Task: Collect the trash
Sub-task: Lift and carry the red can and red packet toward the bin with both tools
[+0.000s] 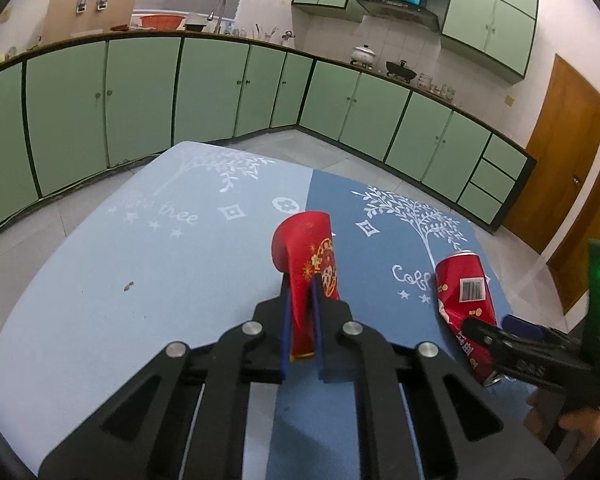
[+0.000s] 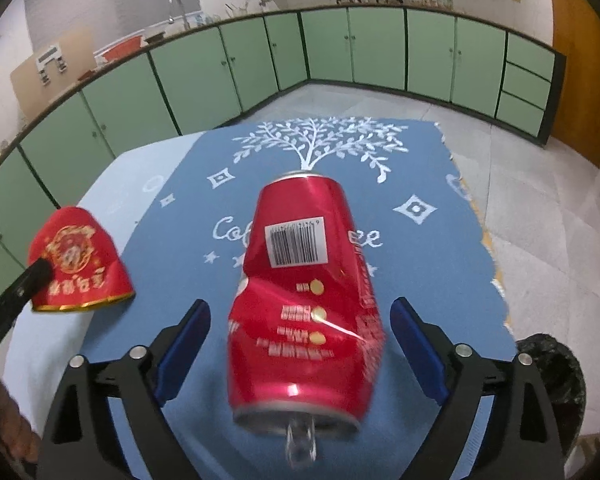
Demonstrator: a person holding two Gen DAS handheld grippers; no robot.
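worktop (image 2: 440,168) carries a two-tone blue mat. dented red can (image 2: 306,300) lies on its side on the darker half, between my right tool (image 2: 300,344) fingers, which are spread apart, pads not touching it. left tool (image 1: 300,312) is clamped on a flattened red paper cup (image 1: 308,264), just left of the can.

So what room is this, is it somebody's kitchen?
Yes, most likely a home kitchen. Long pale green cabinets run under a counter with a metal sink tap, and a white lidded pot sits on the stove under a dark range hood.
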